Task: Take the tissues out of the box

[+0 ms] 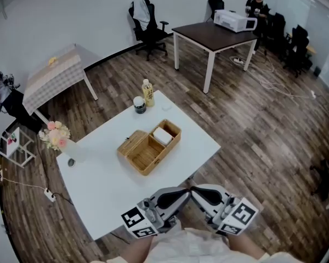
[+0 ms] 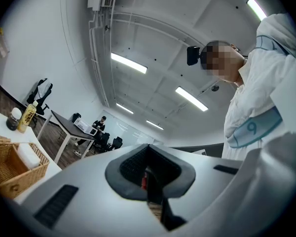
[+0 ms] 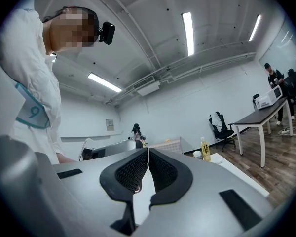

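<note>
An open wicker box sits mid-way on the white table, its lid folded out to the left. White tissues lie in its far right compartment. Both grippers are held low by the person's body, off the table's near corner and well short of the box. The left gripper and right gripper point toward each other, tips almost touching. In the left gripper view the left gripper has its pads together with nothing between them, and the box and tissues show far left. The right gripper is shut and empty.
A yellow-labelled bottle and a dark-lidded jar stand at the table's far corner, flowers at its left corner. Beyond are a checked-cloth table, a dark desk with a printer, office chairs and a person.
</note>
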Motion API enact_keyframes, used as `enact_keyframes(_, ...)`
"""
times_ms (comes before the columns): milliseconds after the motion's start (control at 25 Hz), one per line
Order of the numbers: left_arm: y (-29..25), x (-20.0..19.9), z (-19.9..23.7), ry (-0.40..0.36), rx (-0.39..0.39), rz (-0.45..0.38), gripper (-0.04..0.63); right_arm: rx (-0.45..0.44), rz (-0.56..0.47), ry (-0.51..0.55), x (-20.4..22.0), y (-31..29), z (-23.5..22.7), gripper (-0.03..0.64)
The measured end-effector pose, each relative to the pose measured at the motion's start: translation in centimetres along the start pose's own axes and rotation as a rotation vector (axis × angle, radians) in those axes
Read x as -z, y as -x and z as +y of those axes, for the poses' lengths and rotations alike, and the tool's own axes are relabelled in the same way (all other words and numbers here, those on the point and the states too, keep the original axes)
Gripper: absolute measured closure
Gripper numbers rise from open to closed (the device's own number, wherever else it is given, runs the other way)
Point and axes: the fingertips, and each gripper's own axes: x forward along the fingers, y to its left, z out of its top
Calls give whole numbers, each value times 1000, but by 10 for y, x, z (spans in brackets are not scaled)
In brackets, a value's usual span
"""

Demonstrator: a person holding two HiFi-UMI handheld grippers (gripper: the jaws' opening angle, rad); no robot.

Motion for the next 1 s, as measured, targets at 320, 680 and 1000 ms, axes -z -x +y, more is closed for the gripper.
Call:
enact_keyframes(320, 11, -34, 69, -5, -45, -34, 594, -56, 20, -4, -3, -71, -34, 583)
enact_keyframes(680, 30, -67, 128, -36, -96, -64, 594, -127, 61, -8, -2, -137, -54, 583)
enact_keyframes(1000, 38, -72, 163, -16, -218, -128, 594, -232, 189, 8, 15, -168, -76, 581)
